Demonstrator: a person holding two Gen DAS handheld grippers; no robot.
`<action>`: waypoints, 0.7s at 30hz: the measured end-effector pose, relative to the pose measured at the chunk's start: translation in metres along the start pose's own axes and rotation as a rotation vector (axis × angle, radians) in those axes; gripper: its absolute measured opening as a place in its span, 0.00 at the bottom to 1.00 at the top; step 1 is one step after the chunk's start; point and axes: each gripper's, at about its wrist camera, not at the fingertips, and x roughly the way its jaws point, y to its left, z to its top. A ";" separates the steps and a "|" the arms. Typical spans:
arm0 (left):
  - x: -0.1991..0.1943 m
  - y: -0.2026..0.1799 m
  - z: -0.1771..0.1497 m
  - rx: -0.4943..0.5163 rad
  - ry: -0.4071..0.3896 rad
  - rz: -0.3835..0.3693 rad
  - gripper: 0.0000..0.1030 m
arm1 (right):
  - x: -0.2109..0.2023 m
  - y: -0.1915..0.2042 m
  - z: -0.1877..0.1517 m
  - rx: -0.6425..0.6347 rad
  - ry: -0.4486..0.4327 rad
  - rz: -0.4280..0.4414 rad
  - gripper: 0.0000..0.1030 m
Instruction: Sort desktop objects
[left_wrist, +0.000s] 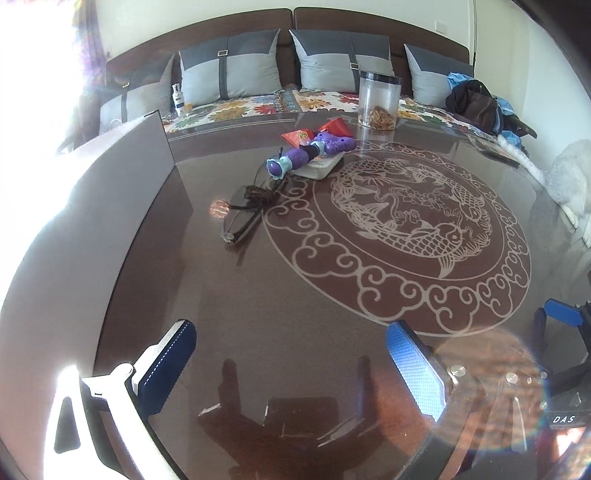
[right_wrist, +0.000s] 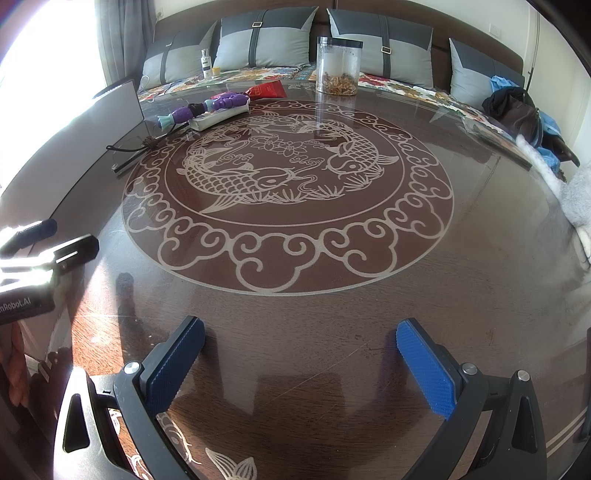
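A purple toy (left_wrist: 310, 149) is seen in the upper middle of the left wrist frame, lying across a white packet (left_wrist: 320, 167) on the glass table (left_wrist: 295, 295), with glasses (left_wrist: 245, 206) just below-left. A clear jar (left_wrist: 378, 99) stands behind. The left gripper (left_wrist: 291, 369) and right gripper (right_wrist: 301, 365) are held wide apart, empty, at the bottom of their frames.
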 end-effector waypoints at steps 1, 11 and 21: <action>0.006 0.005 0.012 0.008 0.017 -0.003 1.00 | 0.000 0.000 0.000 0.000 0.000 0.000 1.00; 0.095 0.024 0.099 0.036 0.133 0.057 0.98 | 0.000 0.000 0.000 -0.001 0.000 0.000 1.00; 0.102 0.036 0.101 -0.056 0.103 0.001 0.28 | 0.000 0.000 0.000 0.000 0.000 0.000 1.00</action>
